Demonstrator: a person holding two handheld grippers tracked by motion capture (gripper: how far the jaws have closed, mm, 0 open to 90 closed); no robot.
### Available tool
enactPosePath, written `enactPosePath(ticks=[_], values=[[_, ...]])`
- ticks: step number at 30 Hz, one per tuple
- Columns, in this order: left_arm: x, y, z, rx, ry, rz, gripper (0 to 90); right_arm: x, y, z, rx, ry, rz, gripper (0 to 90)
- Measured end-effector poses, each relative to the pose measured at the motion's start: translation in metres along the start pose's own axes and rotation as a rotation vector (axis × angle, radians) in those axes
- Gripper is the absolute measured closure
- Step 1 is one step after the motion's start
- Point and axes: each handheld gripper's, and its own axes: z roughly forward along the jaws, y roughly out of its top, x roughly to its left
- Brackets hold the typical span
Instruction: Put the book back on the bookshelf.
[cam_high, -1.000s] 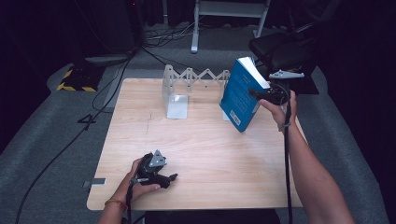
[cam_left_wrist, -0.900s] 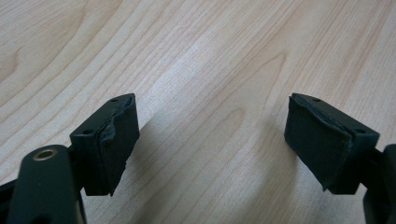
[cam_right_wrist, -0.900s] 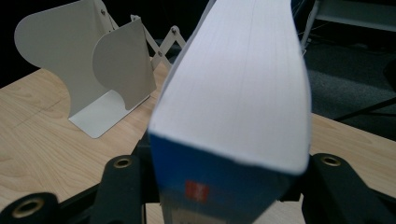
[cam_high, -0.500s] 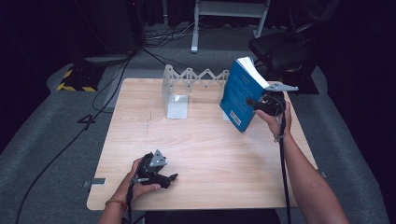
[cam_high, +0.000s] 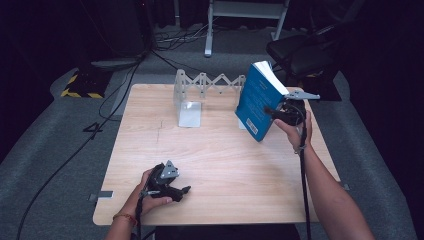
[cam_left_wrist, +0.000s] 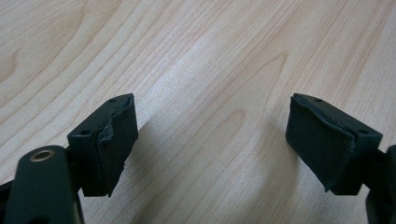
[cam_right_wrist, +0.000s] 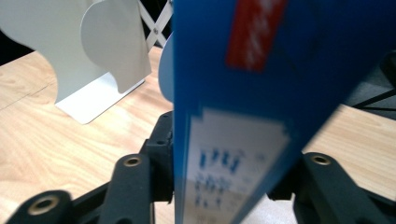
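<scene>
Your left gripper (cam_high: 186, 190) rests low on the wooden table (cam_high: 225, 165) near its front edge, jaws spread wide over bare wood, nothing between them. Farther back, left of centre, a white expanding bookend rack (cam_high: 200, 90) stands on the table. To the right, your right gripper (cam_high: 267, 111) has its jaws clamped on a blue book (cam_high: 256, 102) (white label near its lower end), held tilted, its low corner at or just above the table.
</scene>
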Motion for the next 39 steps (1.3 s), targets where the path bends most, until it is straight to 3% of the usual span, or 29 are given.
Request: enactPosePath(ticks=[9,16,21,28,34,39], values=[[0.000,0.000,0.000,0.000,0.000,0.000,17.4,0.000,-0.009,-0.014,0.045,0.020,-0.053,47.7],[0.000,0.000,0.000,0.001,0.001,0.000,17.4,-0.004,-0.014,-0.028,0.118,0.043,-0.117,42.5],[0.000,0.000,0.000,0.000,0.001,0.000,17.5,-0.006,-0.020,-0.039,0.128,0.055,-0.144,41.0],[0.000,0.000,0.000,0.000,0.001,0.000,17.4,-0.002,-0.030,-0.051,0.161,0.083,-0.195,39.2],[0.000,0.000,0.000,0.000,0.000,0.000,17.5,0.004,-0.036,-0.058,0.199,0.066,-0.239,36.5],[0.000,0.000,0.000,0.001,0.003,0.002,17.4,0.008,-0.048,-0.065,0.212,0.078,-0.258,35.8]])
